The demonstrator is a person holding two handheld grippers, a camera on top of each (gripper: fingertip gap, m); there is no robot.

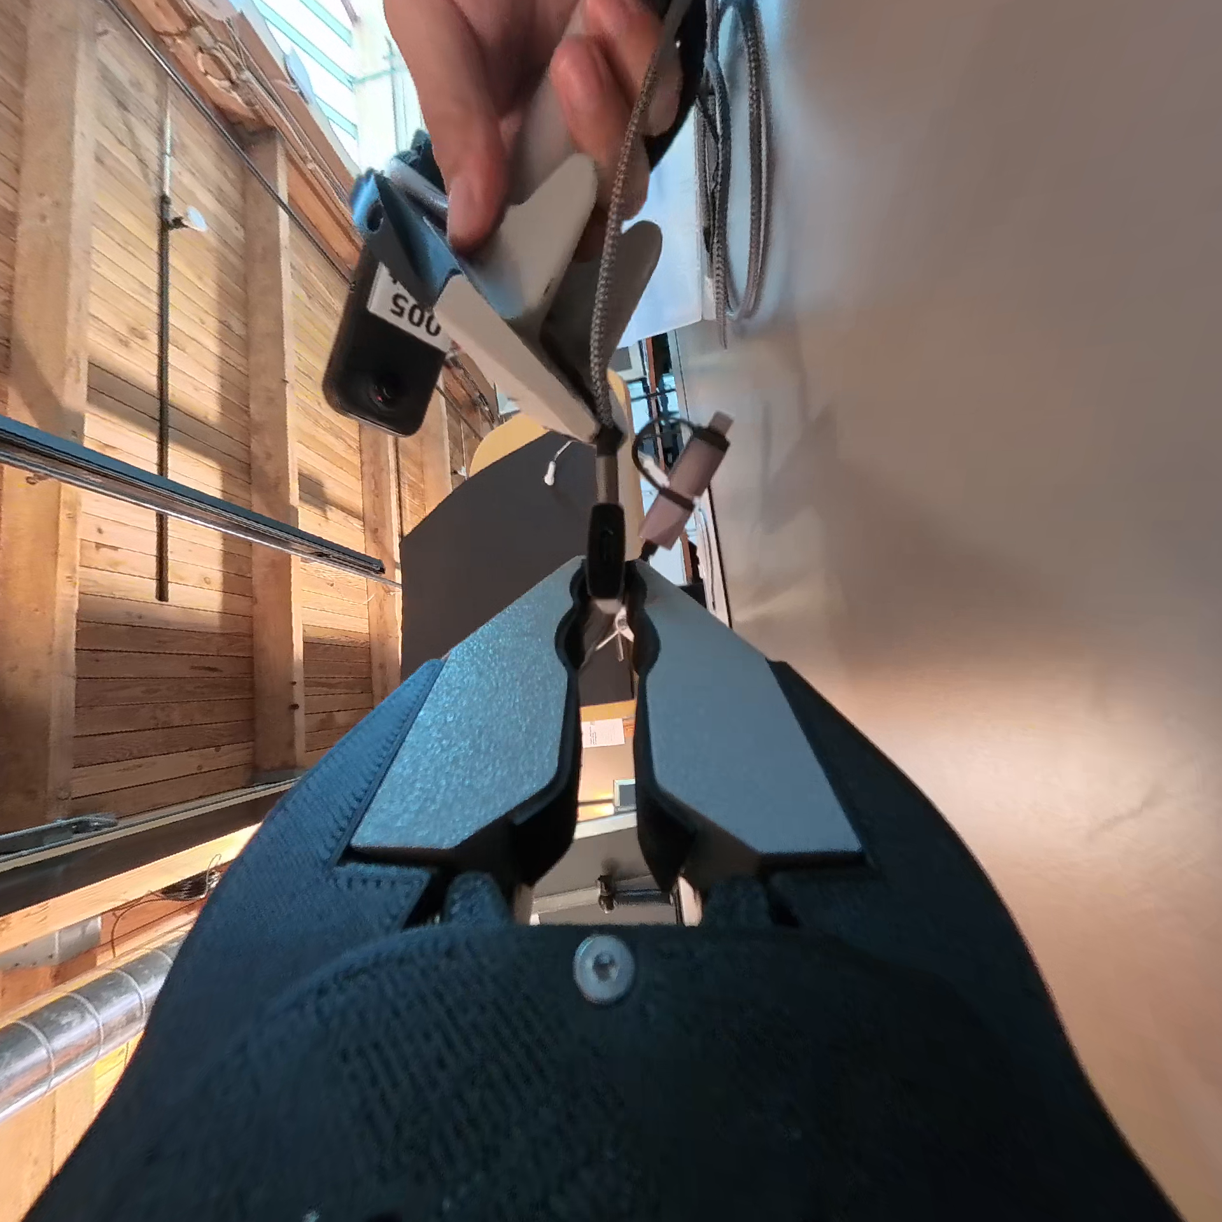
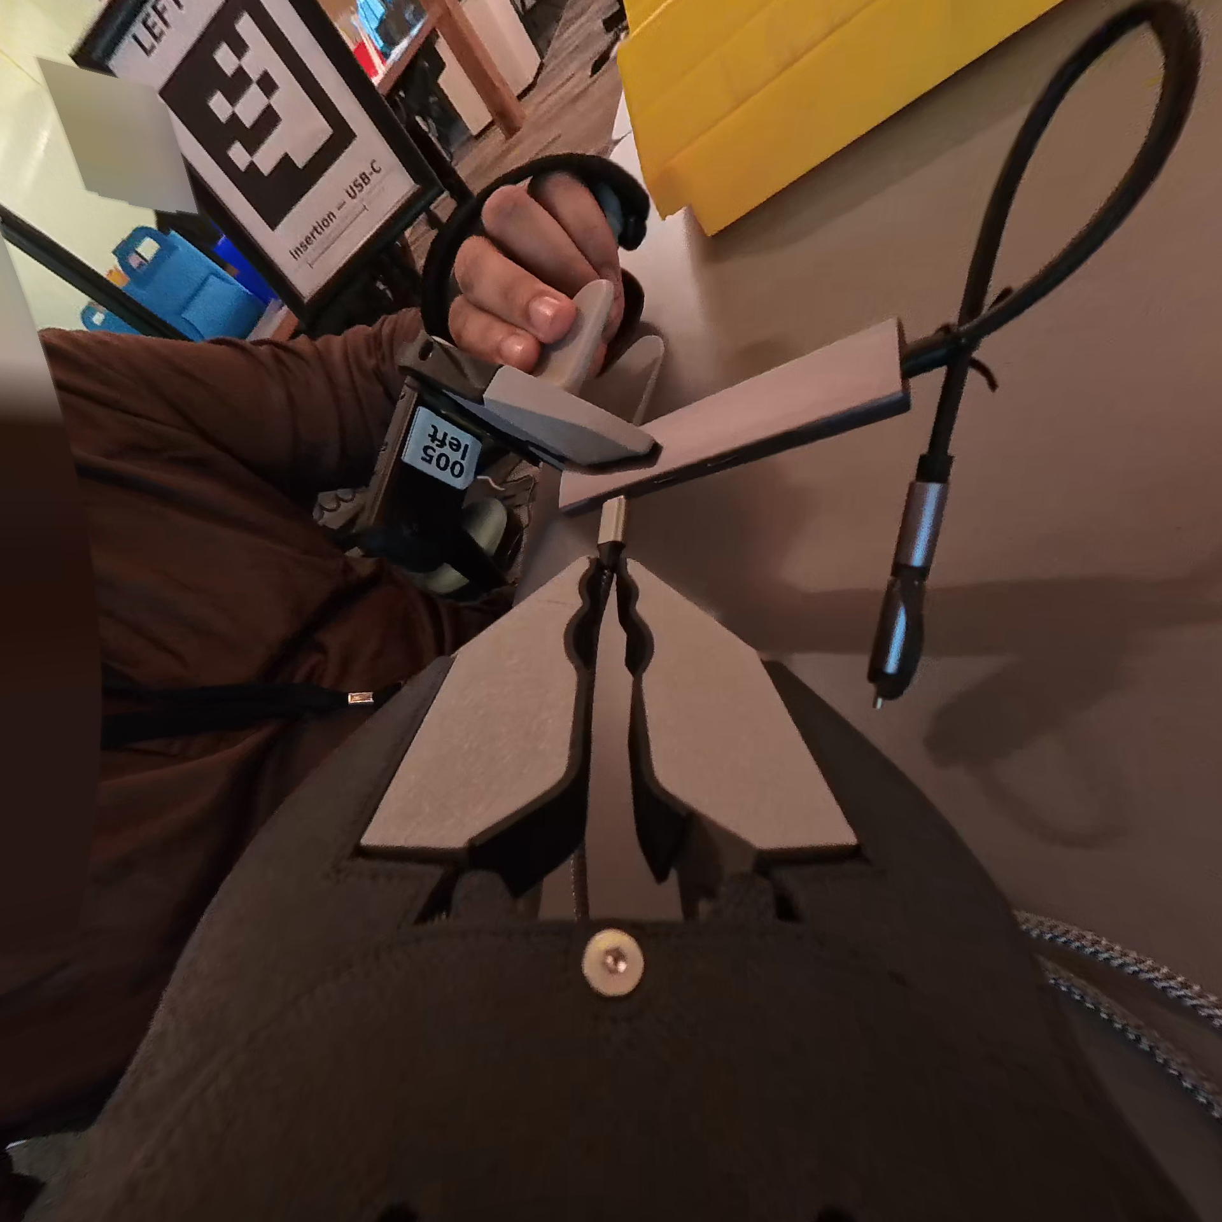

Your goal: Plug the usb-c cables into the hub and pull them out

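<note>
A flat grey USB hub [image 2: 760, 410] is held in the air above the tan table. My left gripper [image 1: 605, 585] is shut on one end of it; in the left wrist view the hub [image 1: 605, 549] shows edge-on and dark. The left gripper also shows in the right wrist view [image 2: 628, 449]. My right gripper [image 2: 611, 565] is shut on a braided USB-C cable just behind its silver plug [image 2: 613, 522]. The plug's tip meets the hub's long edge; I cannot tell how deep it sits. The right gripper also shows in the left wrist view [image 1: 603, 426]. The hub's own black cable [image 2: 992, 198] loops up, and its connector [image 2: 909, 582] hangs free.
A yellow bin [image 2: 826, 99] stands at the table's far side. A framed sign with a black-and-white marker [image 2: 264, 132] stands behind the left hand. Braided cable lies on the table [image 2: 1124, 978], with coils of it in the left wrist view [image 1: 740, 165]. A brown sleeve [image 2: 231, 529] is at left. Less than 4 cm separates the two grippers' tips.
</note>
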